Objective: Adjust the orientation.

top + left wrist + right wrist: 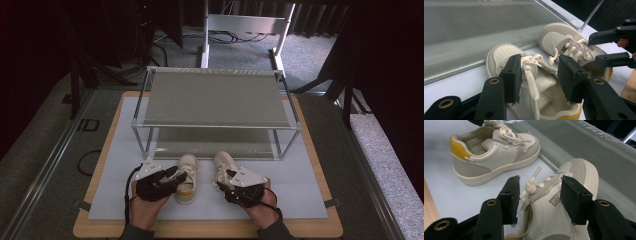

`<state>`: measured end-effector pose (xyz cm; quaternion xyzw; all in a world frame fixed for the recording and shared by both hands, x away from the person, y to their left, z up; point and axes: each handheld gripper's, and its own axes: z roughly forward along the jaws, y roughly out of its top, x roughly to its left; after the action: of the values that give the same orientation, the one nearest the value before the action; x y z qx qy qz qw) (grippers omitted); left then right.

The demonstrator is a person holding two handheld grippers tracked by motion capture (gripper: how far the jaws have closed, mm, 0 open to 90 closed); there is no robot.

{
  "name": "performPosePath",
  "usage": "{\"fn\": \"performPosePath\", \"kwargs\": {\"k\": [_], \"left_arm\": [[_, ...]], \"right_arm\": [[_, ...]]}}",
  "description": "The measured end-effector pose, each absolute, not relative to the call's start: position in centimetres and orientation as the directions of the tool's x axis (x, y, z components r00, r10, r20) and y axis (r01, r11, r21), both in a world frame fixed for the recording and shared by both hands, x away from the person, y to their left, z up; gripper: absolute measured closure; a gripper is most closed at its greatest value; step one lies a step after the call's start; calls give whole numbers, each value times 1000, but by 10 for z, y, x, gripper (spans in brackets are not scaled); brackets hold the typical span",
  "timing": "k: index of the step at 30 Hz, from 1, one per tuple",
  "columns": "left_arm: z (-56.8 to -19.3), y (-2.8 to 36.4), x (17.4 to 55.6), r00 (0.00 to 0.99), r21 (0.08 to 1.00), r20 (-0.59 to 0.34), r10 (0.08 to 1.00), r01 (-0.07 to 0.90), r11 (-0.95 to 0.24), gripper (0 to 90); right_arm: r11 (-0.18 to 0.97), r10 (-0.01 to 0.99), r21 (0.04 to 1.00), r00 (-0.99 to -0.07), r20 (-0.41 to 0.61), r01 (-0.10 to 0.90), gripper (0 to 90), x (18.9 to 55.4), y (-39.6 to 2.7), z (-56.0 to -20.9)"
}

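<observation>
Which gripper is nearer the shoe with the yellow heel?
Left. The left gripper straddles that shoe's laces; the right gripper is over the other shoe beside it.

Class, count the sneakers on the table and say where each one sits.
2. The left sneaker lies between the left gripper's jaws; the right sneaker lies between the right gripper's jaws.

A wooden table (100, 165) is holding up a big pale mat (125, 165). Two little shoes are sitting on the mat, side by side, toes pointing at a metal rack. The left shoe (187, 179) is showing a yellow heel. The right shoe (224, 165) is lying just beside it. The rack (215, 97) is standing on the mat right behind them.
</observation>
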<state>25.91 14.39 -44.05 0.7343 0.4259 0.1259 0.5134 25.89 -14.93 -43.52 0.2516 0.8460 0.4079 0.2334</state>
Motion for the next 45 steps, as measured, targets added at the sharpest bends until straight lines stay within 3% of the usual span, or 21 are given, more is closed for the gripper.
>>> {"fn": "performPosePath", "kwargs": {"k": [20,26,45], "left_arm": [[-443,143,261,606,856,-265,750,505,-106,534],[-444,143,262,604,854,-267,751,509,-105,534],[-447,143,264,598,848,-268,755,519,-110,534]], "right_arm": [[561,685,783,-682,-256,269,493,271,-168,-432],[585,711,756,-634,-305,293,546,276,-172,-437],[497,771,773,-610,-185,394,666,290,-193,-438]]}}
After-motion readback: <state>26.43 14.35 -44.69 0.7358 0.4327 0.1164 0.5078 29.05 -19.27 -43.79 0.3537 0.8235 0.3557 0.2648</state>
